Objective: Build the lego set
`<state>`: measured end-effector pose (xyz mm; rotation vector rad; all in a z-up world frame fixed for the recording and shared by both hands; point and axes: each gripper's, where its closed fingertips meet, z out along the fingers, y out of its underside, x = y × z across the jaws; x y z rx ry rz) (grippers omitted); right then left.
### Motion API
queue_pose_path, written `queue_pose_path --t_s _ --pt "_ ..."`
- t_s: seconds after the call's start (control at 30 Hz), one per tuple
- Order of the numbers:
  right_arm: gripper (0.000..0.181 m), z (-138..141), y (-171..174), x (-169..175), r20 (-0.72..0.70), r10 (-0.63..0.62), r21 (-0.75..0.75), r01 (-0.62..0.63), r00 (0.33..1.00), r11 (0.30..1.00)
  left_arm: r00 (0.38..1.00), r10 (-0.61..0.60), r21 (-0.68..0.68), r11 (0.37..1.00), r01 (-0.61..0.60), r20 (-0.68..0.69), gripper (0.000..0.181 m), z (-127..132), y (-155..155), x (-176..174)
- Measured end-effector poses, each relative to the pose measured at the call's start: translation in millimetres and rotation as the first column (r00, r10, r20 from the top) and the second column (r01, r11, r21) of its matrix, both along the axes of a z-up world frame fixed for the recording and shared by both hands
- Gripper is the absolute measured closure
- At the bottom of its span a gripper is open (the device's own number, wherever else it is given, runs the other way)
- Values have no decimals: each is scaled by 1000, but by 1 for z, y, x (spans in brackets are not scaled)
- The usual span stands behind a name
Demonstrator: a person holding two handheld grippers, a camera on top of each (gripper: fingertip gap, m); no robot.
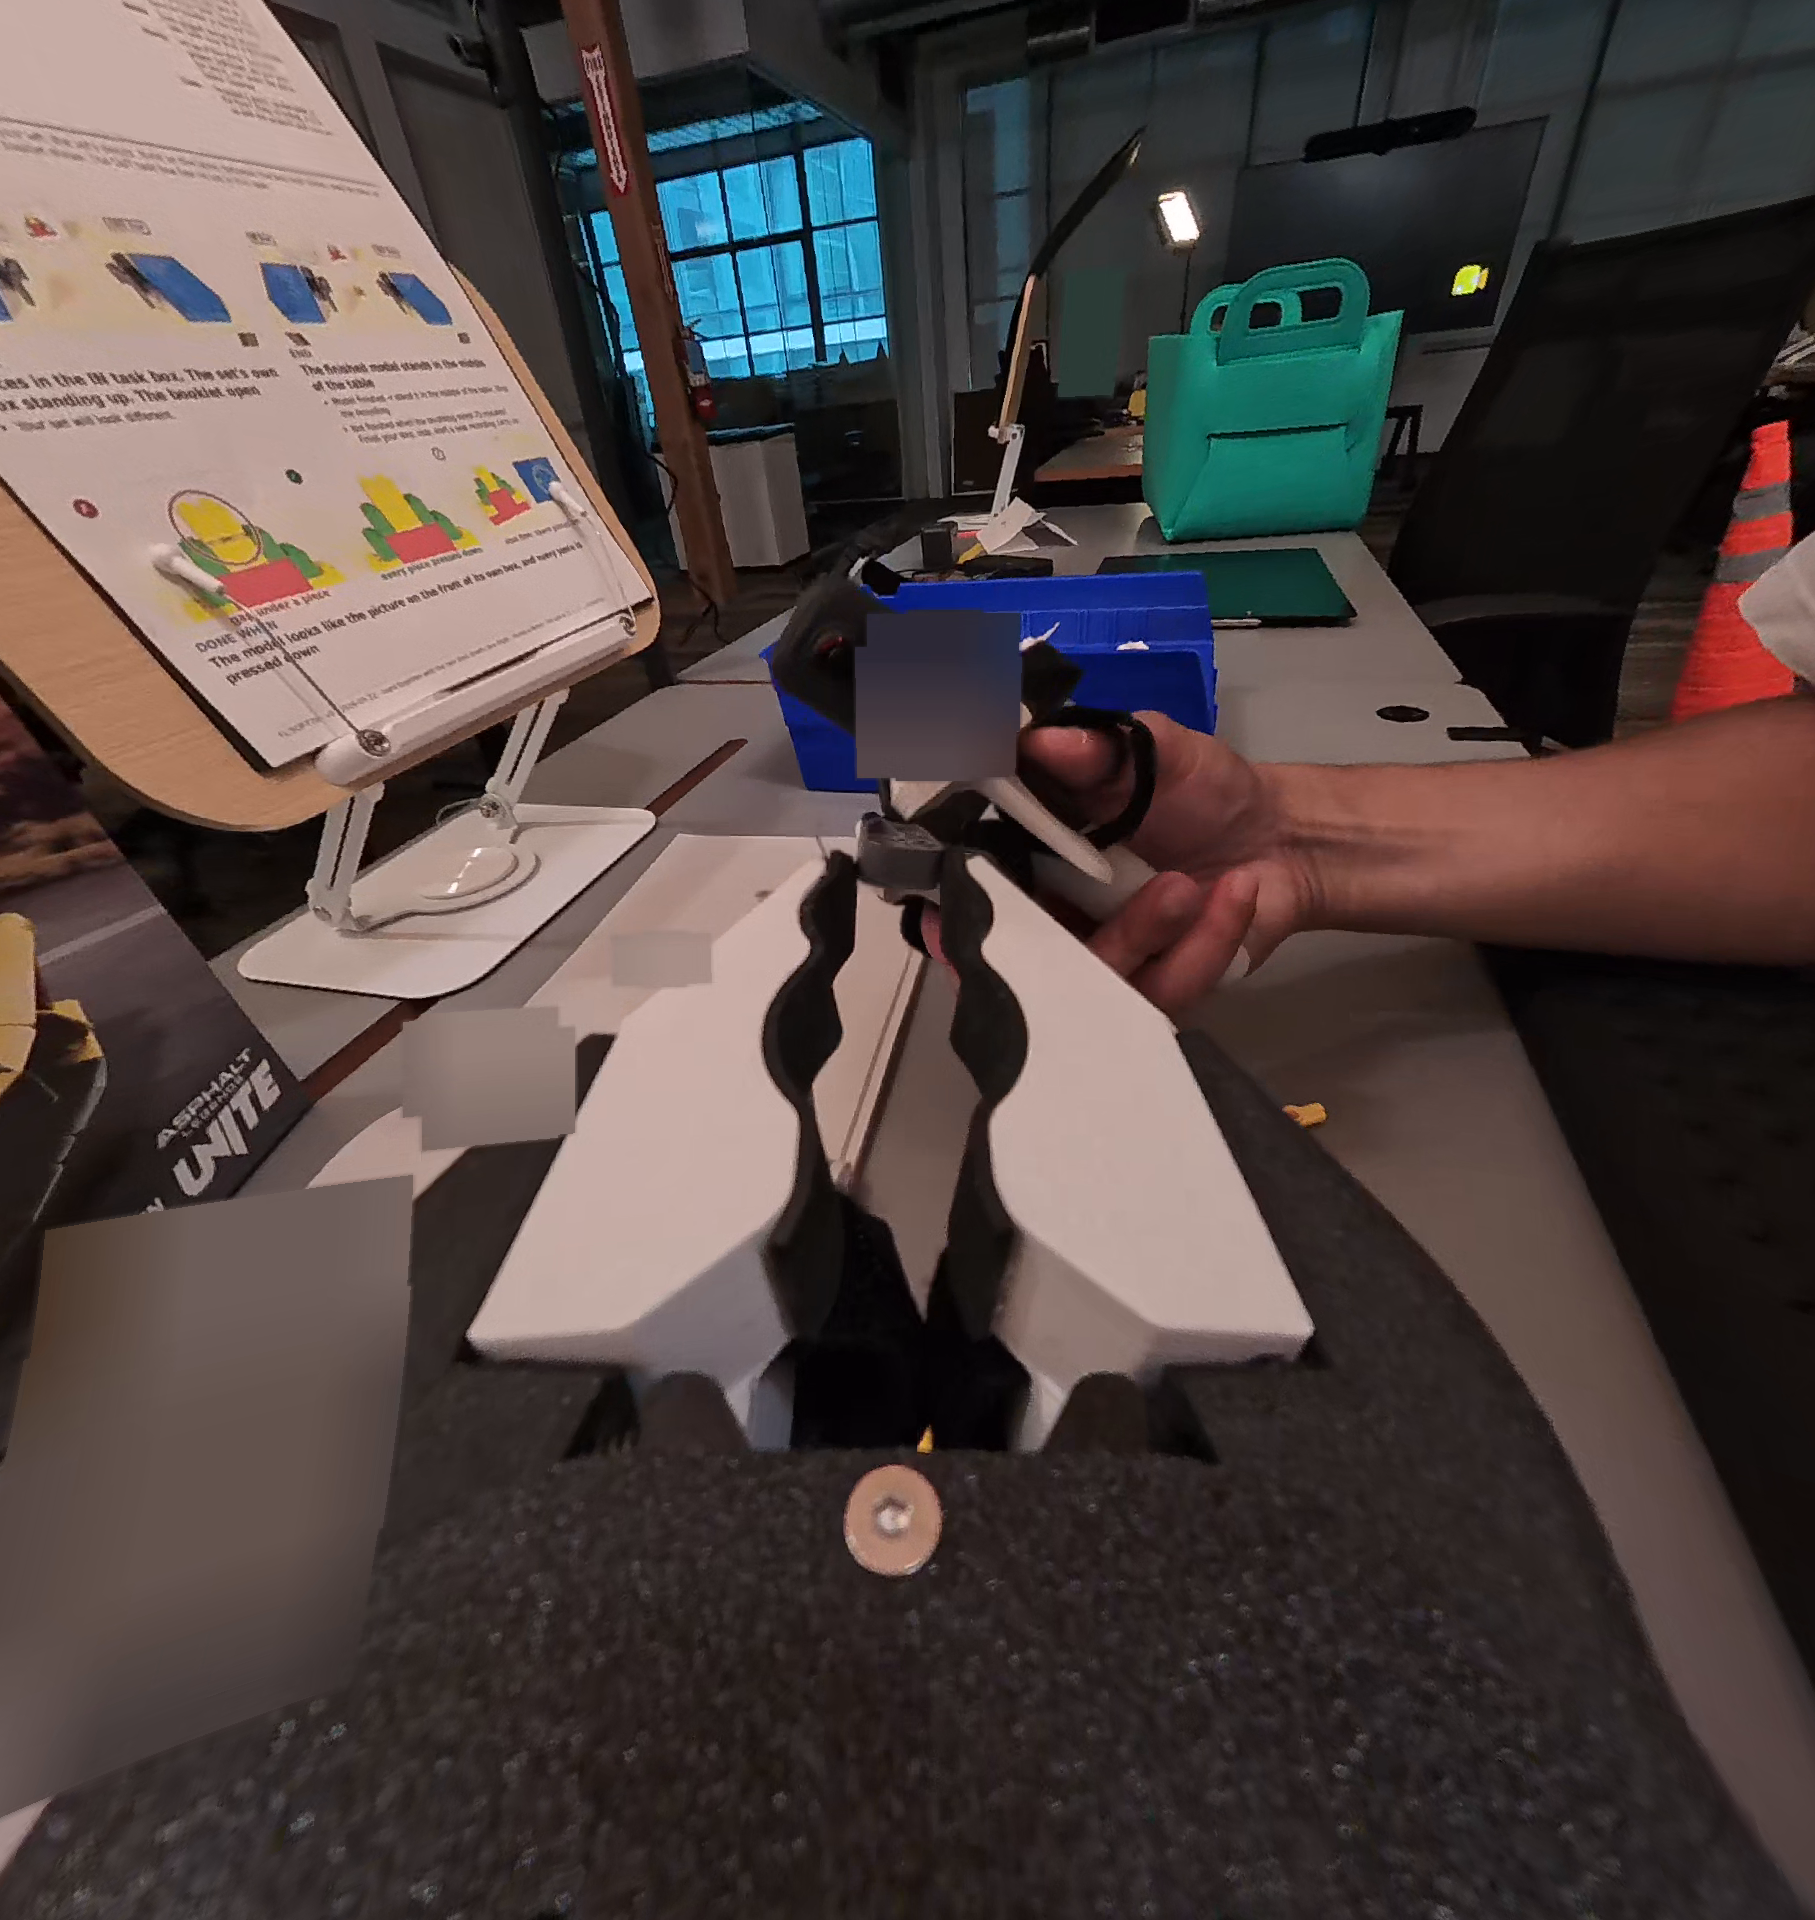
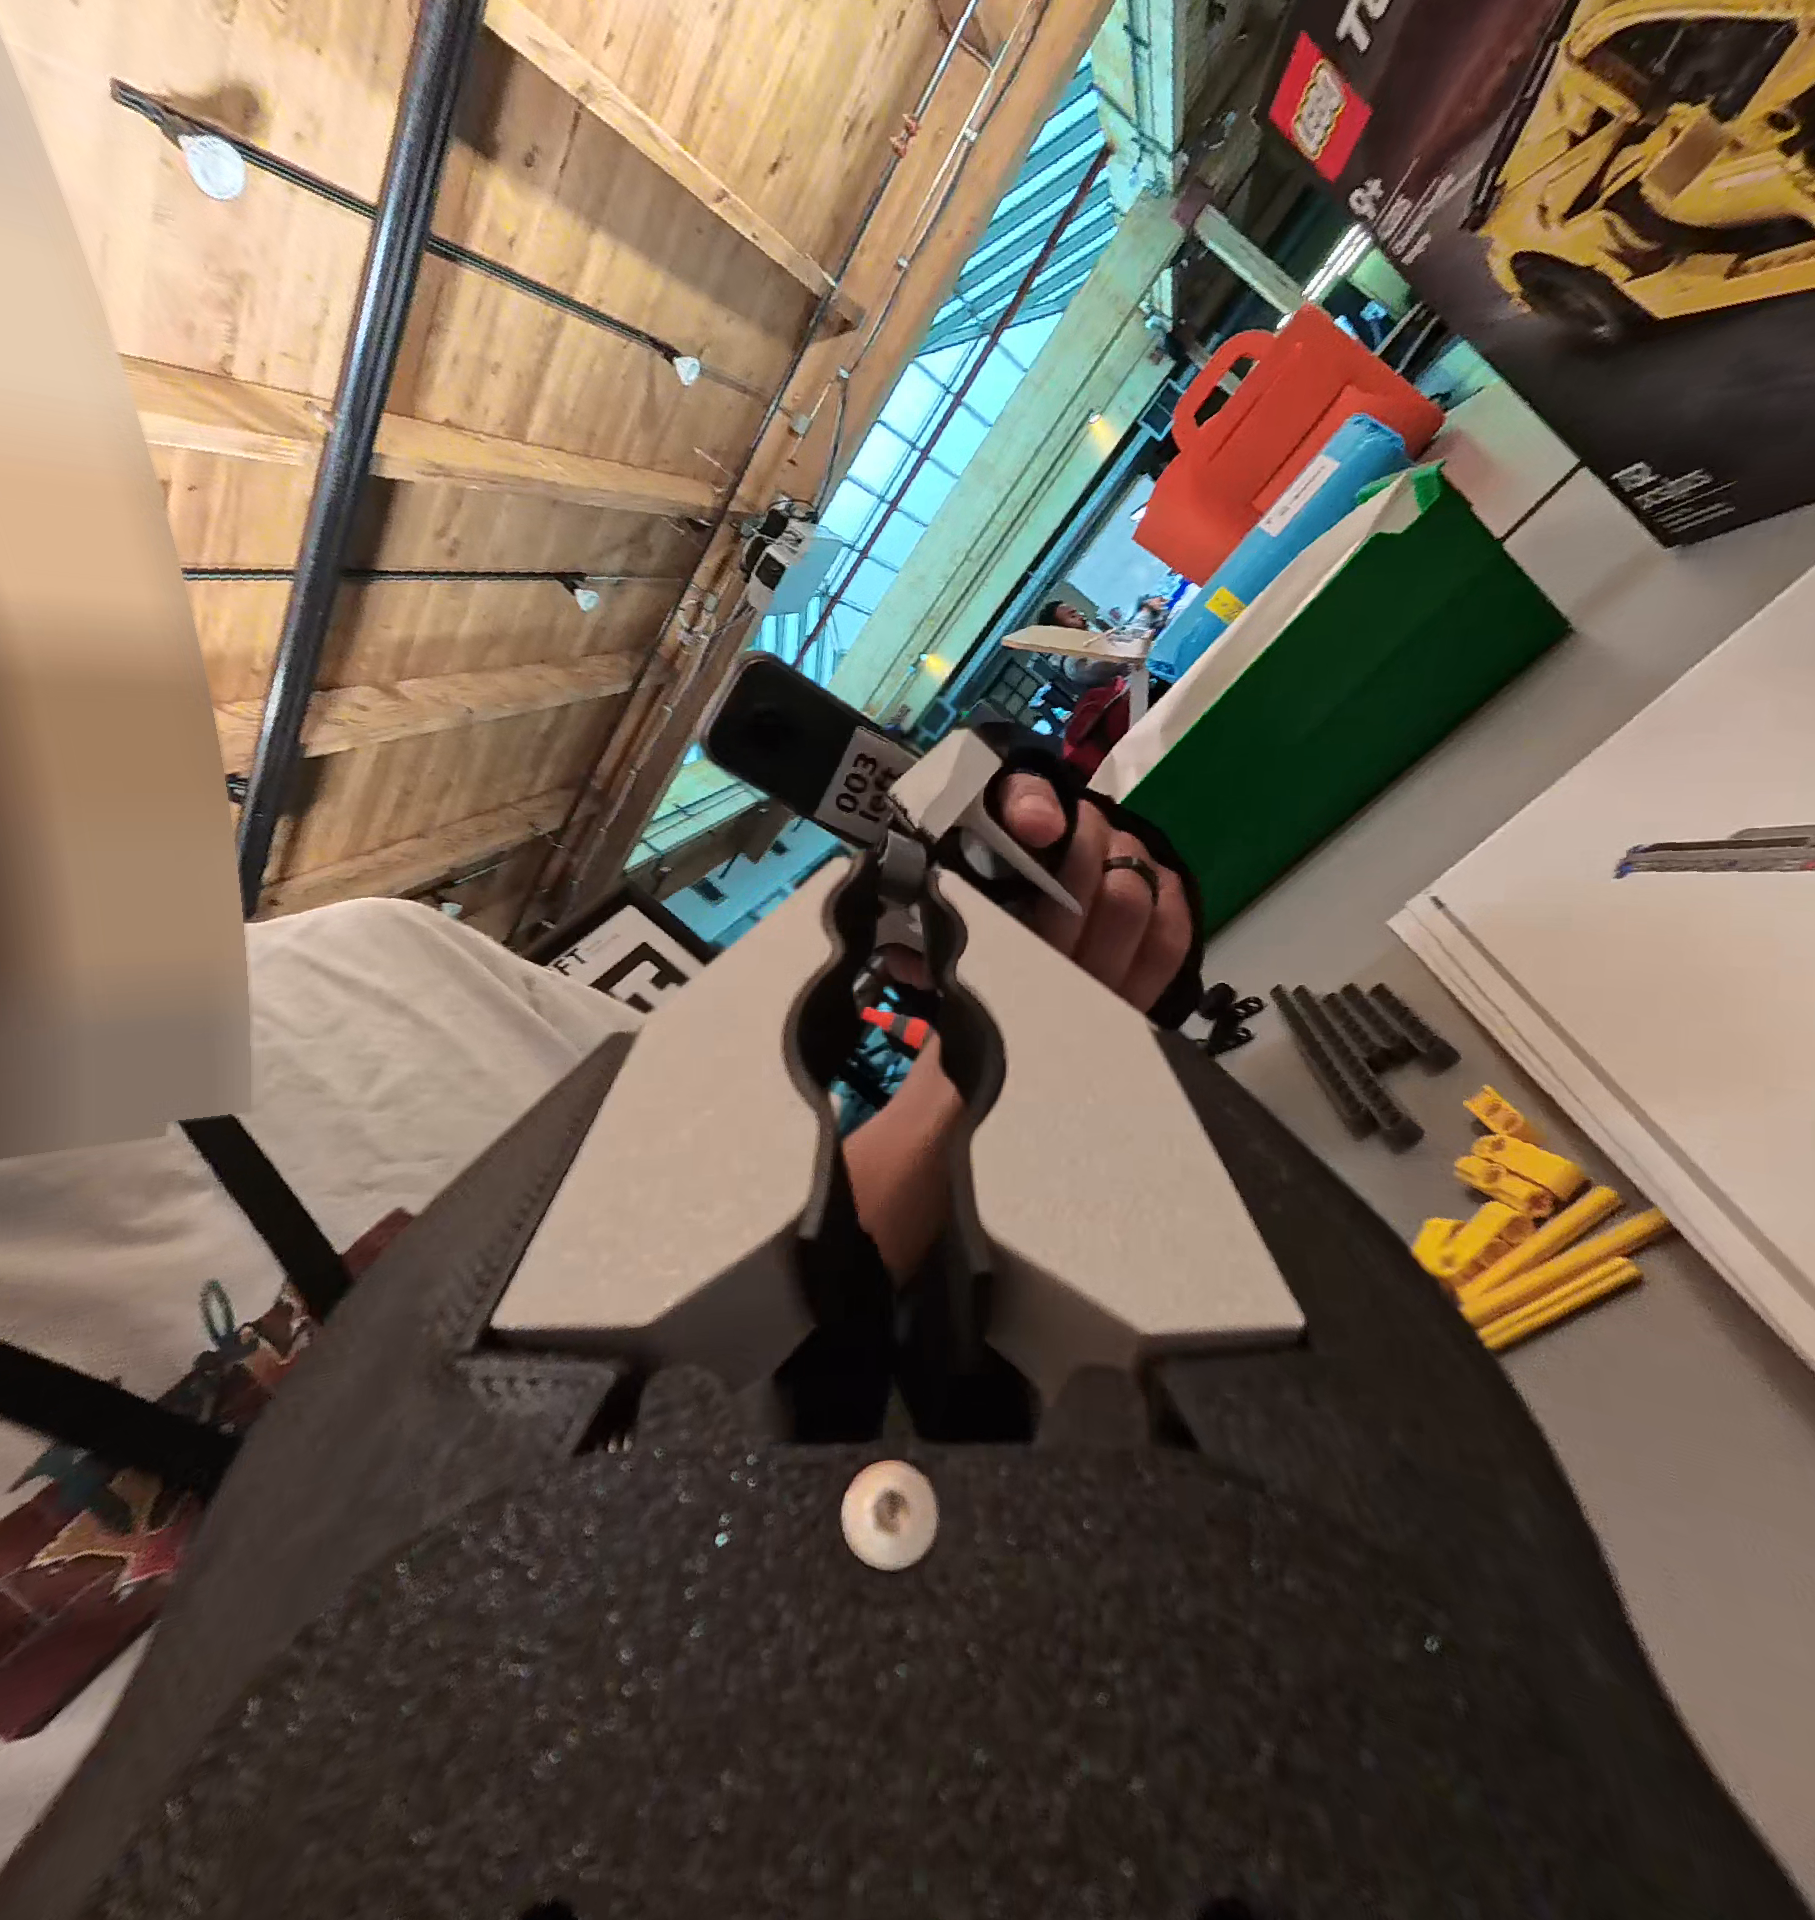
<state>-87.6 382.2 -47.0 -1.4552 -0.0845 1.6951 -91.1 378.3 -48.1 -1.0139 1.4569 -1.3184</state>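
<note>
I see a small grey lego piece (image 1: 898, 854) pinched at the very tips of my left gripper (image 1: 895, 883), held up off the counter (image 1: 1402, 1143); my right gripper (image 2: 895, 894) meets it from the opposite side, its tips closed on the same grey lego piece (image 2: 901, 862). So both sets of tips clamp this one part between them, tip to tip. The part is stubby and partly hidden by the black pads, so I cannot tell its long axis or which way it points. In the left wrist view a bare hand (image 1: 1173, 842) works the right tool's trigger just behind the part; in the right wrist view a hand (image 2: 1100, 883) wearing a ring holds the left tool. Farther out on the counter lie black lego beams (image 2: 1360, 1049) and, near them, a cluster of yellow lego pieces (image 2: 1526, 1236) beside a white booklet (image 2: 1661, 935). A blue bin (image 1: 1090, 644) stands behind, an instruction sheet on a stand (image 1: 290, 436) at left, and the set's box (image 2: 1609, 208) beyond.
</note>
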Motion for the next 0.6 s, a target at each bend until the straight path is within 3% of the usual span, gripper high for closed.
queue_pose_path --t_s 0.1,0.17,0.23,0.37,0.43,0.6 --pt "175 -1 2 3 70 -66 55 62 995 997 999 -35 -122 992 30 -40 166 -3 1 2" --pt "175 -1 5 7 117 -125 81 116 985 990 995 -60 -276 961 35 -83 154 -6 5 6" --pt "175 -2 7 9 172 -192 135 170 966 976 990 -113 -414 908 70 -80 151 -5 5 10" --pt "175 -3 11 12 239 -268 181 228 933 957 987 -159 -631 766 127 5 169 2 11 14" --pt "175 -5 12 14 251 -286 185 244 925 952 986 -169 -679 722 135 17 171 1 13 16" --pt "175 -5 15 14 255 -309 191 266 916 945 988 -154 -690 715 113 2 175 -2 14 19"
